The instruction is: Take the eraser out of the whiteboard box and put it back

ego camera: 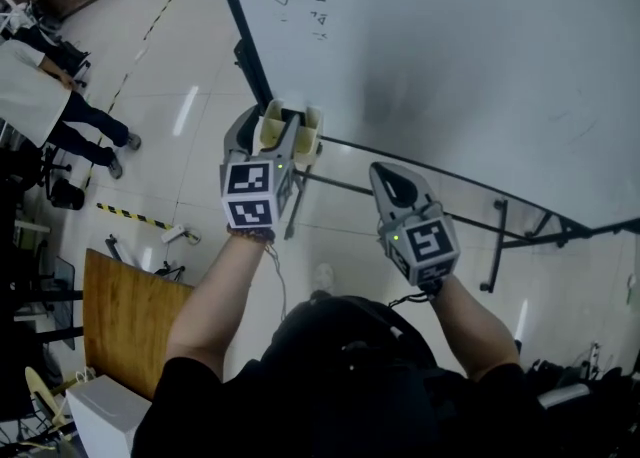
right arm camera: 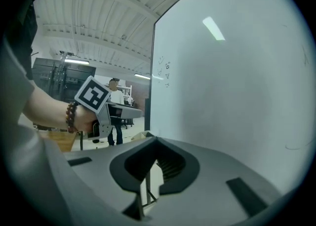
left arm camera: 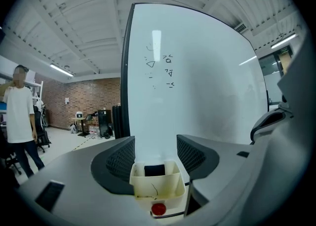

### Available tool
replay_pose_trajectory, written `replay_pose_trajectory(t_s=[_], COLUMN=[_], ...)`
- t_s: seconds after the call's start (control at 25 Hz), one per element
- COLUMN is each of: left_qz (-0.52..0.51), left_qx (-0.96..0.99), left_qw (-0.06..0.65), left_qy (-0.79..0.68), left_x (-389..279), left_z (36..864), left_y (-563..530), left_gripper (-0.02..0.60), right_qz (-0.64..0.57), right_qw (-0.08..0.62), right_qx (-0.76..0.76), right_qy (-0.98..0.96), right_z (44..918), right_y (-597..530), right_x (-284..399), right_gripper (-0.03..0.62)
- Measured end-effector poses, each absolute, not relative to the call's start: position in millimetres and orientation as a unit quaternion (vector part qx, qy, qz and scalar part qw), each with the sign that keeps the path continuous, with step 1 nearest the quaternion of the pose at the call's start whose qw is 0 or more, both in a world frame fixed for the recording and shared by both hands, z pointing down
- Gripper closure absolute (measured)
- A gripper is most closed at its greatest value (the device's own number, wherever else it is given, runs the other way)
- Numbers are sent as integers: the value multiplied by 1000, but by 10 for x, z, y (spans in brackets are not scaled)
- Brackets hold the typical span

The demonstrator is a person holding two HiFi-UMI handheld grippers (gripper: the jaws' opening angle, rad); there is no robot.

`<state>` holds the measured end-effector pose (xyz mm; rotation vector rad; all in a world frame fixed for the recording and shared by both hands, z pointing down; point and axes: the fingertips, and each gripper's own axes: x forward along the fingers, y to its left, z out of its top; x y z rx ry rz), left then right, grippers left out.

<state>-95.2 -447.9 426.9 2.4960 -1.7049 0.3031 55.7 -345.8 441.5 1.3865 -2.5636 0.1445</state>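
A cream whiteboard box (left arm camera: pixel 157 185) hangs at the whiteboard's (left arm camera: pixel 207 82) lower left corner. The dark eraser (left arm camera: pixel 154 170) lies inside it at the back, and a red round magnet (left arm camera: pixel 158 209) sits just below. My left gripper (left arm camera: pixel 155 144) is open, its jaws on either side of the box, not touching the eraser. In the head view the left gripper (ego camera: pixel 272 146) is up against the box (ego camera: pixel 312 128). My right gripper (ego camera: pixel 386 178) hovers to the right before the board, shut and empty. The right gripper view shows its jaws (right arm camera: pixel 157 143) meeting with nothing between them.
The whiteboard (ego camera: pixel 450 46) carries small marks at the top left and stands on a black frame (ego camera: pixel 520 226). A wooden table (ego camera: pixel 130 316) lies at the lower left. A person in a white shirt (ego camera: pixel 35 96) stands far left on the tiled floor.
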Motion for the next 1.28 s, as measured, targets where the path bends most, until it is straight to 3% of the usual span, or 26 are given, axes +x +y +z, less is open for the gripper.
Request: replay_pose_trajectory(t_s=[0.68, 1.24, 1.28], left_qz=[80, 58, 56], left_qx=[793, 805, 807], left_qw=[53, 75, 76], left_qy=[-601, -586, -583], left_x=[-694, -638, -653], left_z=[4061, 4008, 4004], left_y=[-2929, -2120, -2087], left_gripper=[324, 352, 383], right_qz=[21, 11, 12], right_qw=[88, 73, 71], right_qx=[410, 388, 388], right_qy=[-907, -919, -919], right_z=[4145, 4027, 4004], right_y=[-2313, -1838, -1821], right_x=[776, 576, 538], right_gripper=[576, 576, 576])
